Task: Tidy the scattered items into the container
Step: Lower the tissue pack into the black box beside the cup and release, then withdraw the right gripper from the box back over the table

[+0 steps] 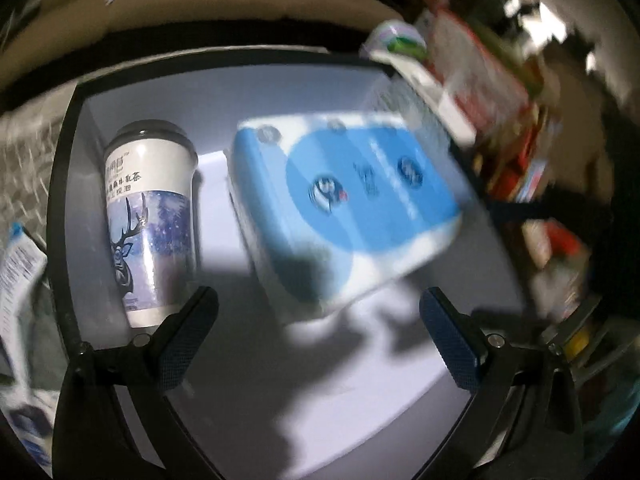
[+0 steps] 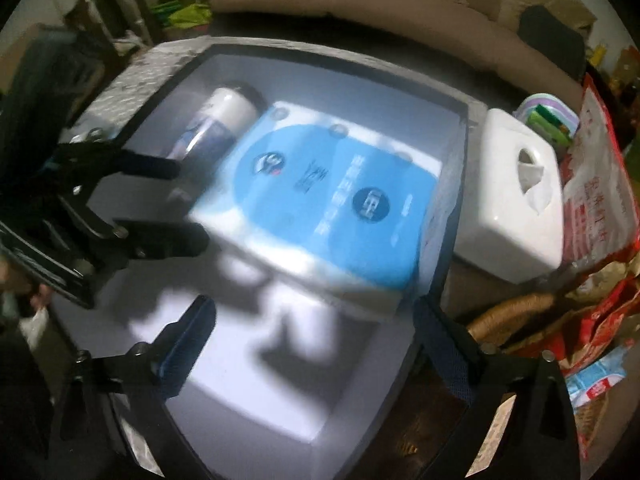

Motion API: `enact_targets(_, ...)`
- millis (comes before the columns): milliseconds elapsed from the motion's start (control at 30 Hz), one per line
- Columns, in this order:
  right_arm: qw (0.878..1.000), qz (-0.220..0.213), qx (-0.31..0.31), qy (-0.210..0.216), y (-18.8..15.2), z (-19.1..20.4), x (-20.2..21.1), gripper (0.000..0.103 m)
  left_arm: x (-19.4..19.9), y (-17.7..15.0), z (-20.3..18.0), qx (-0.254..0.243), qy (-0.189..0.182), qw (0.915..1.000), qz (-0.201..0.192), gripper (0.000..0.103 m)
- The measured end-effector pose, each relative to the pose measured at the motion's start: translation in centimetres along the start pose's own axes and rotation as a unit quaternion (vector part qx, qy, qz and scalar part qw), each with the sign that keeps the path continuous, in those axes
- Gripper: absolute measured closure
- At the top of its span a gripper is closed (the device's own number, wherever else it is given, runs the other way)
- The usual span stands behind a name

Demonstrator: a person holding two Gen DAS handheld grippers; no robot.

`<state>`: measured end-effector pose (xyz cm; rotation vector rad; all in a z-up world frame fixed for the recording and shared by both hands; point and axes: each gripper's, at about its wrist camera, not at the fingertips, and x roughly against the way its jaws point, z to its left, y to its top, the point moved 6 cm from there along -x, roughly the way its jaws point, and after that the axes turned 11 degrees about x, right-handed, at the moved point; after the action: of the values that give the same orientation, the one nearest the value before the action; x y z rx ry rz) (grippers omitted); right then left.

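While both spread wide — left gripper (image 1: pixel 318 312), right gripper (image 2: pixel 316 328) — empty.

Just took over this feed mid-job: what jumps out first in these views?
The big blue-and-white pack lying flat in the middle of the black-rimmed container grabs the eye first. Beside it, along one wall of the container, lies a white cup with a deer print. Both grippers, left and right, hover open and empty above.

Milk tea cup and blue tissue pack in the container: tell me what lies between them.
Nothing: in the left wrist view only a bare strip of container floor separates the milk tea cup from the blue tissue pack.
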<state>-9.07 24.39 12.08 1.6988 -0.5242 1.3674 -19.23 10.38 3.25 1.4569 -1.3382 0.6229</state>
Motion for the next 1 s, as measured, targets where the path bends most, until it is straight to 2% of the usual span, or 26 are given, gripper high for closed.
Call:
enact_targets(67, 0.999, -0.005, -0.016, 0.031, -0.6, 0.0, 0.7, 0.020, -0.4, -0.6, -0.9, -0.028, 0.020, 0.9994, 0.006, 0.002)
enact_targets(133, 0.996, -0.014, -0.042, 0.077, -0.4, 0.4, 0.9, 0.035, -0.8, -1.3, -2.0, -0.043, 0.008, 0.9987, 0.027, 0.003)
enact_targets(200, 0.992, -0.002, -0.063, 0.108, -0.6, 0.5, 0.4, 0.043, -1.1, -1.9, -2.6, -0.033, -0.018, 0.9977, 0.056, 0.005)
enact_targets(233, 0.992, 0.005, -0.065, 0.107, -0.7, 0.6, 0.2, 0.045, -1.5, -2.1, -2.4, -0.026, -0.020, 0.9969, 0.071, 0.005)
enact_targets(300, 0.995, 0.023, -0.063, 0.075, -0.6, 0.2, -0.7, 0.045, -2.1, -2.0, -2.0, -0.017, -0.023, 0.9956, 0.089, 0.006)
enact_targets(367, 0.997, 0.029, -0.056, 0.049, 0.1, 0.0, -1.4, 0.047, -3.0, -1.7, -1.1, -0.006, -0.010, 0.9947, 0.102, 0.006)
enact_targets(533, 0.998, 0.042, -0.044, 0.015, 1.5, -0.6, -2.1, 0.047, -3.6, 0.0, -0.3, 0.007, 0.034, 0.9958, 0.085, 0.006)
enact_targets(667, 0.998, 0.040, -0.050, 0.012, 2.4, -1.2, -2.3, 0.047, -3.4, 1.7, 0.4, 0.000, 0.085, 0.9949, 0.055, 0.006)
enact_targets(800, 0.998, 0.034, -0.053, 0.021, 3.1, -1.4, -2.6, 0.046, -3.0, 2.9, 0.7, -0.017, 0.124, 0.9912, 0.044, 0.004)
enact_targets(900, 0.998, 0.033, -0.048, 0.020, 3.3, -1.2, -2.7, 0.047, -2.2, 4.2, 1.0, -0.044, 0.192, 0.9803, 0.016, 0.004)
enact_targets(1000, 0.998, 0.035, -0.047, 0.012, 3.6, -1.3, -3.0, 0.047, -2.2, 4.5, 0.8, -0.044, 0.178, 0.9827, 0.025, 0.004)
